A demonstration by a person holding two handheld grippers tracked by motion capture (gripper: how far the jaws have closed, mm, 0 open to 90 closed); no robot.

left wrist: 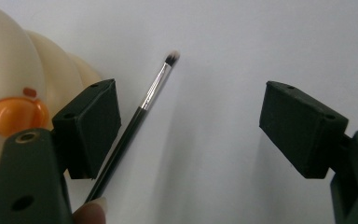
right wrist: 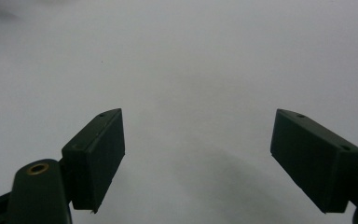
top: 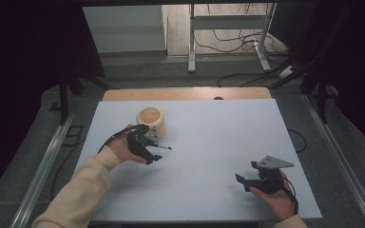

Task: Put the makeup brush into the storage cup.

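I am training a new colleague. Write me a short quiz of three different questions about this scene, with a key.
1. True or false: the left tool is clamped on the thin brush.
2. Multiple choice: what stands just beyond the left tool on the table? A) a cream round pot B) a glass bottle C) a metal tray
3. Fill in: the jaws of the right tool stand ____ above bare table surface.

Key:
1. False. Its jaws are wide apart and the brush runs beside one jaw, not between pressed jaws.
2. A
3. open
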